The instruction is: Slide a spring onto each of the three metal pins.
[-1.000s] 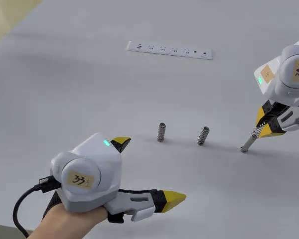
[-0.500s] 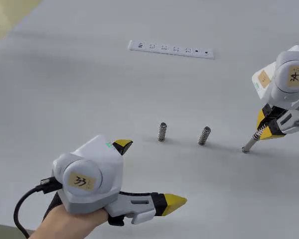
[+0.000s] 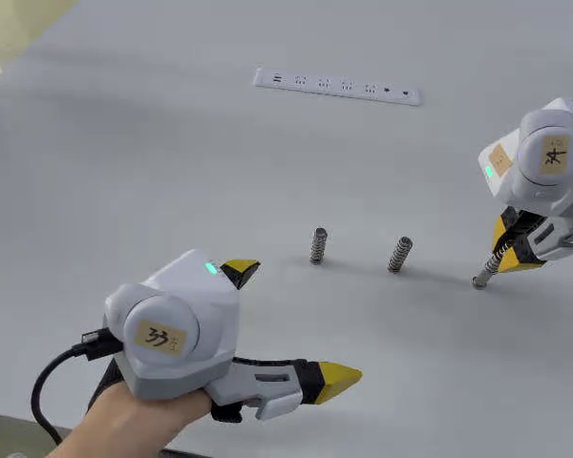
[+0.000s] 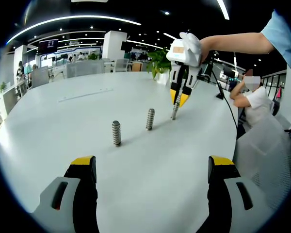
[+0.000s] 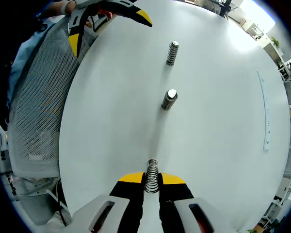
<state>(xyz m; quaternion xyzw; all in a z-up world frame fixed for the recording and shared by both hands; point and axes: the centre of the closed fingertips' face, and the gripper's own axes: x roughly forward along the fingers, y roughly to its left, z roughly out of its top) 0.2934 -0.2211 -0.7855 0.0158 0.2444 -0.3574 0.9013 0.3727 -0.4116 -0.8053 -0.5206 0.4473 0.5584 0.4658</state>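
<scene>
Tabletop (image 3: 172, 162), white and broad, lies under the left gripper (image 3: 296, 322), spread wide at lower left, the right gripper (image 3: 506, 258) at right pinching a spring (image 3: 498, 256) on the tilted pin (image 3: 480, 280), a power strip (image 3: 337, 86) up top, two spring-covered pins (image 3: 318, 245) mid-frame.

The left gripper (image 3: 294, 322) bears a tan sticker (image 3: 160, 338) marked "33". The handwritten label (image 3: 554, 154) on the right gripper (image 3: 504, 256) is not legible.

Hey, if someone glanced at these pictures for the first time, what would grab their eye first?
The white, yellow-tipped right tool at the right, pinching a coiled steel spring onto a leaning metal pin. In the middle stand two spring-covered pins; the left tool hangs open in the foreground.
</scene>
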